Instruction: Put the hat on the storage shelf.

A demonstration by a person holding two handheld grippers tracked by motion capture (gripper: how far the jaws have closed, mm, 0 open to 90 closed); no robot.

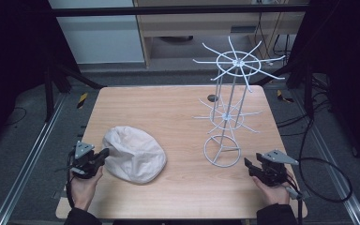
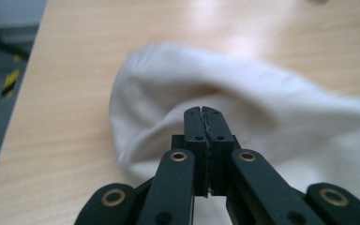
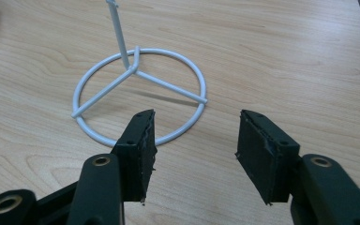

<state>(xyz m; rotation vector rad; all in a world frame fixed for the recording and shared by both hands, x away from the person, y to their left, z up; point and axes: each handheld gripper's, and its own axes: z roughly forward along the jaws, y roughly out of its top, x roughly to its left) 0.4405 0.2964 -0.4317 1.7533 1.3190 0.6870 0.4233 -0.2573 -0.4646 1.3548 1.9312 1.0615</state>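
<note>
The left gripper (image 1: 104,153) has its jaws pressed together at the edge of the white cloth cap (image 1: 135,153), whose long axis runs away from it to the right. The right gripper (image 3: 194,145) gapes half-wide, holding nothing.

High view looks down over the table (image 1: 178,197) — gripper views skim it closely.

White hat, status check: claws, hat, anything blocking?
Left claw shut at the white hat's edge; pinch unclear. Right claw open, empty, by wire rack's base. Nothing blocking.
</note>
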